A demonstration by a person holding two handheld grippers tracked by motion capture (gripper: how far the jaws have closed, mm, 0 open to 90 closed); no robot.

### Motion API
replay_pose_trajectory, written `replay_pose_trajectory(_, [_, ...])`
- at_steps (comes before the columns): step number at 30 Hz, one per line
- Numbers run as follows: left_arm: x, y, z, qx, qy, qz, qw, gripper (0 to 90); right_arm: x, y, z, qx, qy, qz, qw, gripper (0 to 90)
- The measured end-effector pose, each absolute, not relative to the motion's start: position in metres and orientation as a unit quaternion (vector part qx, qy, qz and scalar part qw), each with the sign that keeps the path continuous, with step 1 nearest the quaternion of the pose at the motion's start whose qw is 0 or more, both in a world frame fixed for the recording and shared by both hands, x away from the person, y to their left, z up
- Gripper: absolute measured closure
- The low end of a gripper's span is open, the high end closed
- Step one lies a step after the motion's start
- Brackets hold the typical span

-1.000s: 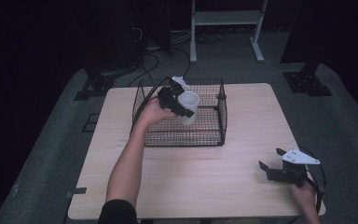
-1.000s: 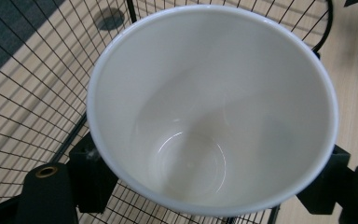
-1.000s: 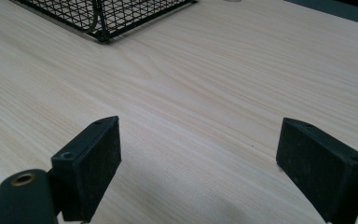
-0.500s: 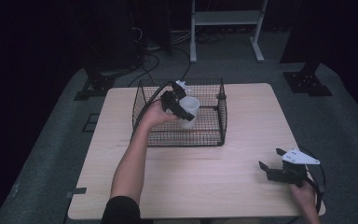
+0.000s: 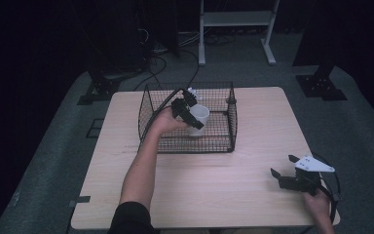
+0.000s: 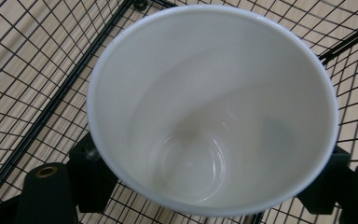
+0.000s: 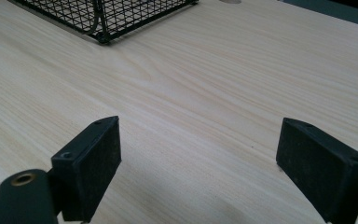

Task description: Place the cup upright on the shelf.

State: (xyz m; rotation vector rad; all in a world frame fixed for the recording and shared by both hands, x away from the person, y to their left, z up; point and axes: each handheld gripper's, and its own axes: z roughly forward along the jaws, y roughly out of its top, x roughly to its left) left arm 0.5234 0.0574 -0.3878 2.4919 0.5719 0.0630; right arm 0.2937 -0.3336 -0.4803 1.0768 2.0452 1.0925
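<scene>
— Dim in here, isn't it? Past the desk everything goes nearly black.

— Yes, the light falls mostly on that pale wood-grain top. The floor around it is grey-green carpet, rather dull.

— What's that white thing at the back?

— A white metal stand with two legs and a crossbar, set on the carpet beyond the far edge of the desk. Dark cables lie in loops just left of it.

— And those black shapes either side?

— Heavy black bases, one on the left, one on the right, each with an upright rising into the dark. I cannot make out any wall behind them.
</scene>
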Motion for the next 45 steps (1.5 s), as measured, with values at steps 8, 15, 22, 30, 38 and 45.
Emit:
replay_pose_trajectory(8, [0.527,0.056,-0.396,0.935,0.218,0.023,0.278,21.4,0.294,-0.334,-0.48,0.403,0.766,0.41,0.288,13.1])
replay_pose_trajectory(15, [0.528,0.06,-0.403,0.932,0.223,0.017,0.284,21.4,0.293,-0.334,-0.48,0.403,0.765,0.411,0.29,13.1])
replay_pose_trajectory(22, [0.527,0.068,-0.405,0.93,0.23,0.009,0.287,21.3,0.293,-0.334,-0.48,0.405,0.764,0.411,0.288,13.1])
replay_pose_trajectory(30, [0.526,0.069,-0.405,0.932,0.228,0.013,0.281,21.1,0.293,-0.334,-0.48,0.405,0.764,0.411,0.288,13.1])
replay_pose_trajectory(38, [0.528,0.071,-0.406,0.931,0.231,0.006,0.284,20.9,0.293,-0.334,-0.48,0.405,0.764,0.412,0.288,13.1])
replay_pose_trajectory(45, [0.527,0.07,-0.407,0.933,0.233,-0.002,0.272,19.8,0.293,-0.334,-0.48,0.405,0.764,0.412,0.286,13.1])
